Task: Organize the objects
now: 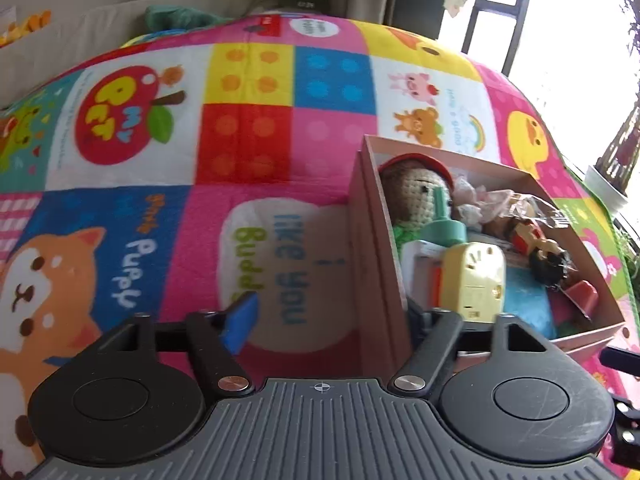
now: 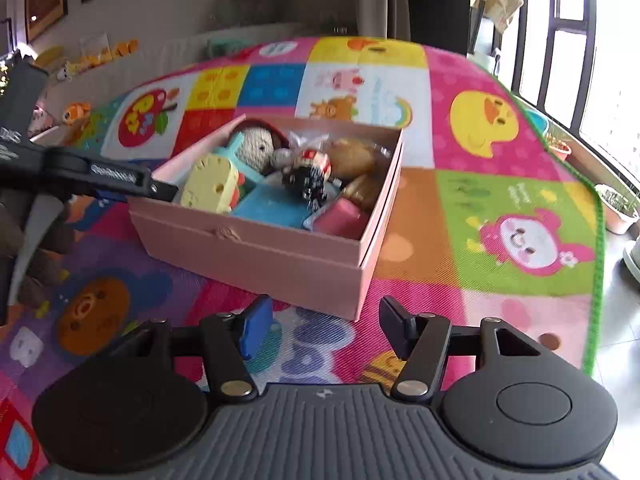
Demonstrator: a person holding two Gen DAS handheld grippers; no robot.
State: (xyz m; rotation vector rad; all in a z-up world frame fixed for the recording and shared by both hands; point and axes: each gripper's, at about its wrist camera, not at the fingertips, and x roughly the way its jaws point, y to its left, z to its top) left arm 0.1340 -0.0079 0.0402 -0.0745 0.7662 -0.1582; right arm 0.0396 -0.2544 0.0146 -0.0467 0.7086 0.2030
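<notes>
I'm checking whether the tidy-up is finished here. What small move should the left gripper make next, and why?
Probably close the left gripper on the wall of the pink box. It is open, with one finger outside the wall and the other inside beside the yellow toy. The toys seen are already packed in the box, and the right gripper is open and empty.

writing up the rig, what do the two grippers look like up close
Both match: the left gripper and right gripper have black linkage arms with silver pivot bolts, two round black discs, and a ribbed grey body with a small white mark. Each left finger pad is blue. No cables or sleeves are visible.
</notes>
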